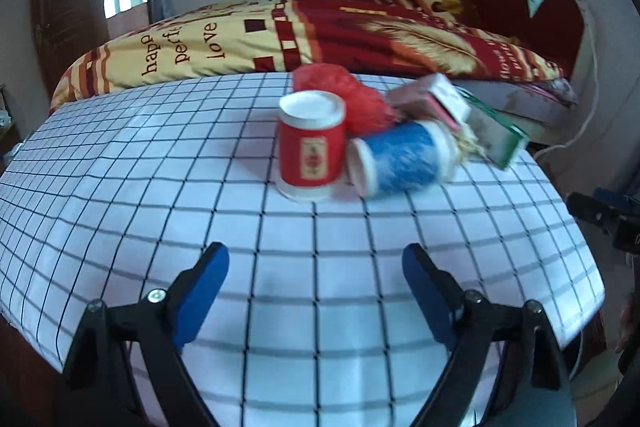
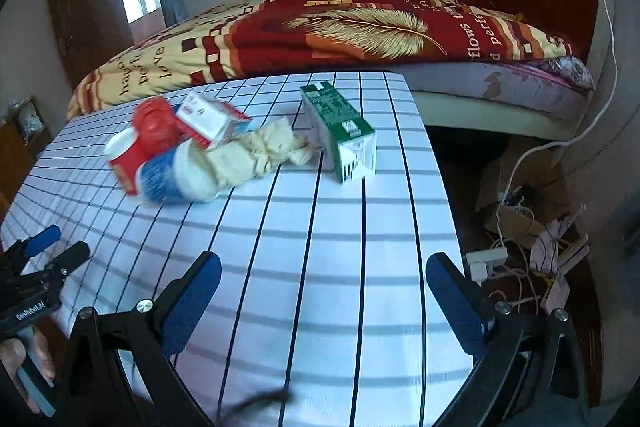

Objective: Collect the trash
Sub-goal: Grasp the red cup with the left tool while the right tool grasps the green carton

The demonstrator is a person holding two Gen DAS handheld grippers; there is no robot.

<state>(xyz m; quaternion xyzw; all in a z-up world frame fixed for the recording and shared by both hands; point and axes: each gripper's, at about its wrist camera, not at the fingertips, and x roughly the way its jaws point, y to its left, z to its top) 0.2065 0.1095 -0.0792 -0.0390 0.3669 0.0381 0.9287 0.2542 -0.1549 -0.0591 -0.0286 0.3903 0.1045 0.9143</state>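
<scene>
The trash pile (image 1: 384, 131) is blurred, its items overlapping. It lies at twelve o'clock from the released, empty left gripper (image 1: 316, 269); the right gripper (image 2: 322, 277) is likewise released.

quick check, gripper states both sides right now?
Left gripper: open, holding nothing, over the checked tablecloth.
Right gripper: open, holding nothing.

1. White table covering with black grid lines (image 1: 160, 167): smooth, faint sheen.
2. Red paper cup, upright (image 1: 311, 151): matt paper.
3. Red crumpled plastic bag (image 1: 360, 99): glossy, crinkled.
4. Green-and-white carton (image 2: 344, 131): smooth printed card.
5. Cream crumpled tissue (image 2: 260, 151): soft, rough, matt.
6. Gripper finger pads (image 2: 192, 303): blue, finely textured.
</scene>
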